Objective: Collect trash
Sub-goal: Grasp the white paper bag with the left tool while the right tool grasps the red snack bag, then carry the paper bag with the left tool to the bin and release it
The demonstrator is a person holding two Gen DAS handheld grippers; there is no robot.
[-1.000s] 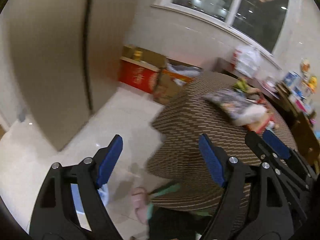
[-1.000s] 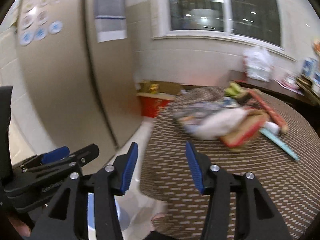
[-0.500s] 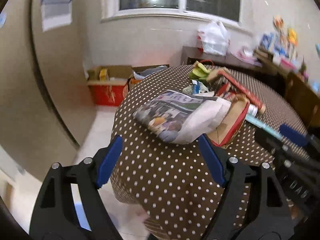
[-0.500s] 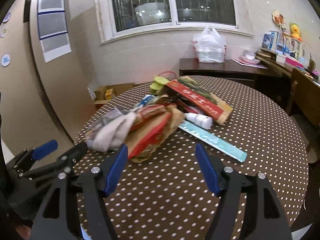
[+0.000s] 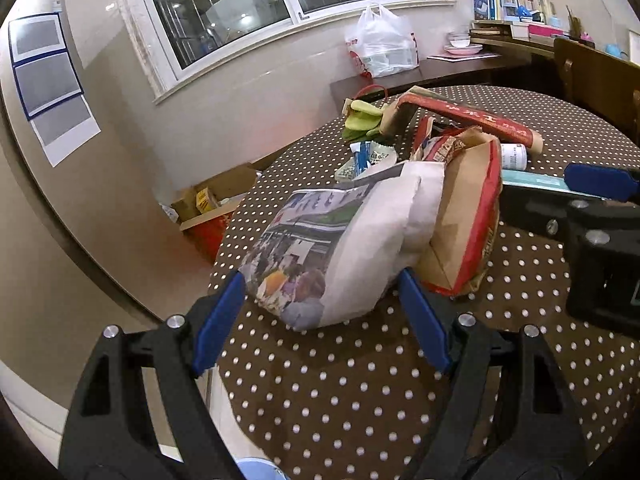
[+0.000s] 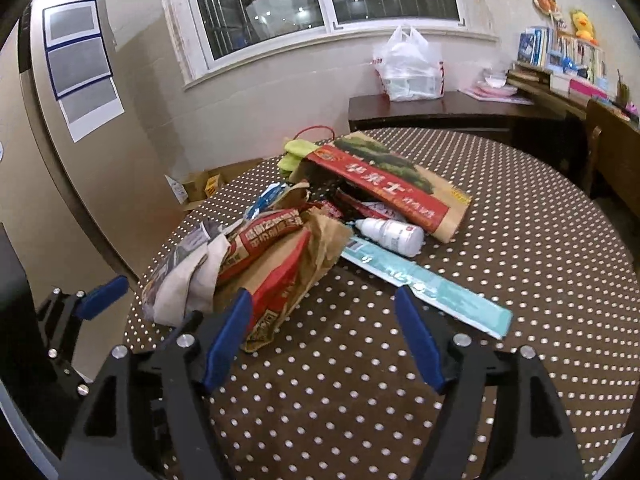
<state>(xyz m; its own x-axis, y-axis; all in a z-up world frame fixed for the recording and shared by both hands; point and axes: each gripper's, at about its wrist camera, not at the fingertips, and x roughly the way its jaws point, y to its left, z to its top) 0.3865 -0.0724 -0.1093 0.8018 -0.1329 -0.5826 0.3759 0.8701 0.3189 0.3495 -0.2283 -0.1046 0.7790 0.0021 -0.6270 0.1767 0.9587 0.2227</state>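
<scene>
In the left wrist view, the left gripper (image 5: 322, 312) is gaping wide and empty, straddling the near end of the printed paper bag (image 5: 340, 248), seemingly lining up a grasp. In the right wrist view, the right gripper (image 6: 322, 330) is also hanging wide and empty before the red-and-brown bag (image 6: 280, 276), heaped with other trash on the dotted table (image 6: 520, 240).

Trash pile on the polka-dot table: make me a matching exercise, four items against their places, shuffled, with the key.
Items
1. white plastic bottle
2. long teal flat packet
3. crumpled printed newspaper
4. yellow-green cloth

Places
A. far end of the pile, toward the window
B. between the open left tongs
C. lying on its side against the long red and green box
D. flat on the brown dotted tablecloth, in front of the bottle

Pairs: 1-C, 2-D, 3-B, 4-A
</scene>
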